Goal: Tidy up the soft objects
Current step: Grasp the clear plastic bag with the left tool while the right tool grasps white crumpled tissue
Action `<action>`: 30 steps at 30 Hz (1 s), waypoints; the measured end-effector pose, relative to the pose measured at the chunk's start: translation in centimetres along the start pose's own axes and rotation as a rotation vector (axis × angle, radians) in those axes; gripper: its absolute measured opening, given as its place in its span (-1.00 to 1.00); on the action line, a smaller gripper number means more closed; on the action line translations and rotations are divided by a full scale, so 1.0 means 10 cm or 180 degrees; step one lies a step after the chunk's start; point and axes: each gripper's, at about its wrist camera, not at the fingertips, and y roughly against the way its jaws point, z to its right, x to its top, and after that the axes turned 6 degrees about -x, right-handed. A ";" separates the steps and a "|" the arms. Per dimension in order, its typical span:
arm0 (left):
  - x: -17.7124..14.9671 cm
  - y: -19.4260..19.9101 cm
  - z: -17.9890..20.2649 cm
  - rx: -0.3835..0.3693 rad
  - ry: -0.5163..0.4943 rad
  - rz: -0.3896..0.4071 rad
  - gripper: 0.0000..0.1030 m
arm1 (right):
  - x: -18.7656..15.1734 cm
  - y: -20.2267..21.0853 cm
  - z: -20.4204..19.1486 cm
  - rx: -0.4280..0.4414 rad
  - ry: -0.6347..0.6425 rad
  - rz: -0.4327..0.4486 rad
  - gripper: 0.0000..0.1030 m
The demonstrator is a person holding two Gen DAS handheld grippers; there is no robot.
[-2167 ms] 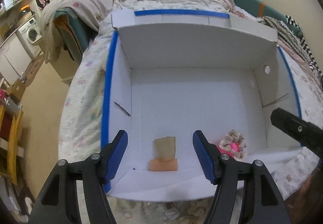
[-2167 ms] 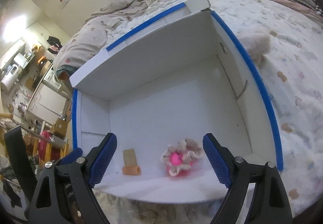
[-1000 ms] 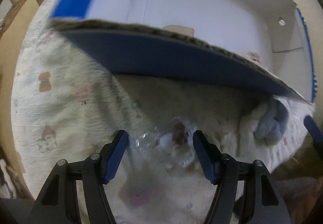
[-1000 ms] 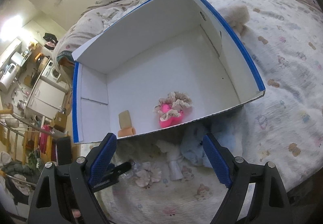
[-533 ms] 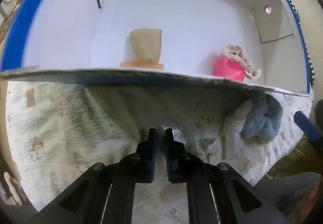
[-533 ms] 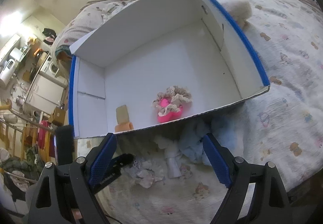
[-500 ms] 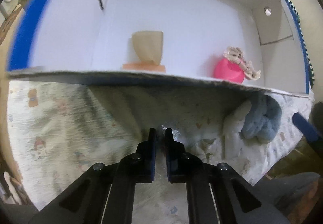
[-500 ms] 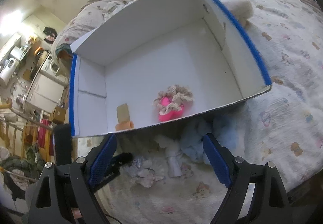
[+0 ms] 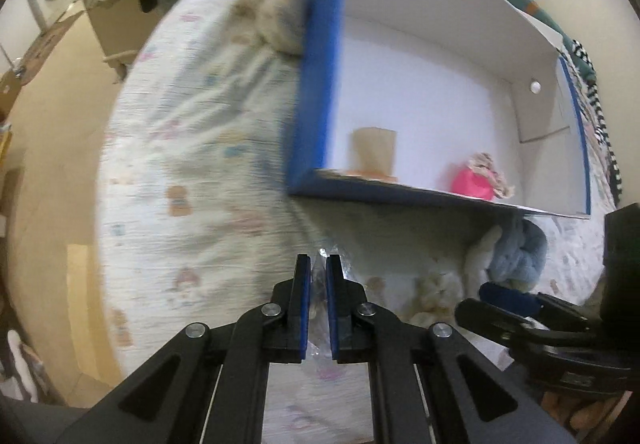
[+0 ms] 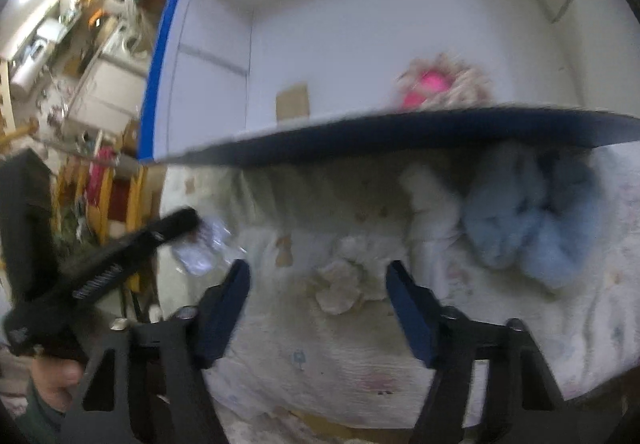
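Left gripper [image 9: 318,276]: blue pads pressed almost together, pinching a clear crinkled plastic packet [image 10: 202,248] by one edge; the packet hangs off the bedspread [image 9: 192,164].
Left gripper, seen from the right wrist view [image 10: 188,222]: its tips reach in from the left edge with the packet at their end.
Right gripper [image 10: 318,284]: fingers spread wide, gripping nothing, poised low over a cream fluffy item [image 10: 342,280] that lies between them on the bedspread.
Cream fluffy item, left wrist view [image 9: 434,294]: on the bedspread, just beside the right gripper's tip [image 9: 506,294].
Blue fluffy item [image 10: 524,216]: on the bedspread right of the cream one, tucked under the near wall of the box.
White box with blue rim [image 9: 320,64]: open, on the bed beyond both grippers.
Box contents: a tan and orange item [image 9: 374,154] to the left, a pink item with a frilly trim [image 9: 478,182] to the right, apart from each other.
Image quality: right wrist view is motion-blurred.
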 end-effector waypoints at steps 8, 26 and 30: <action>0.02 0.12 -0.36 0.0079 0.0084 0.0063 -0.86 | -0.01 -0.38 -0.20 -0.0518 0.0318 -0.0225 -0.09; -0.06 0.34 -0.19 0.0313 -0.0057 0.0327 -0.86 | -0.08 0.23 -0.27 -0.0122 0.0403 0.0189 -0.64; -0.05 0.48 -0.06 0.0247 -0.0091 0.0427 -0.86 | -0.05 0.56 -0.18 0.0096 0.0308 0.0396 -0.64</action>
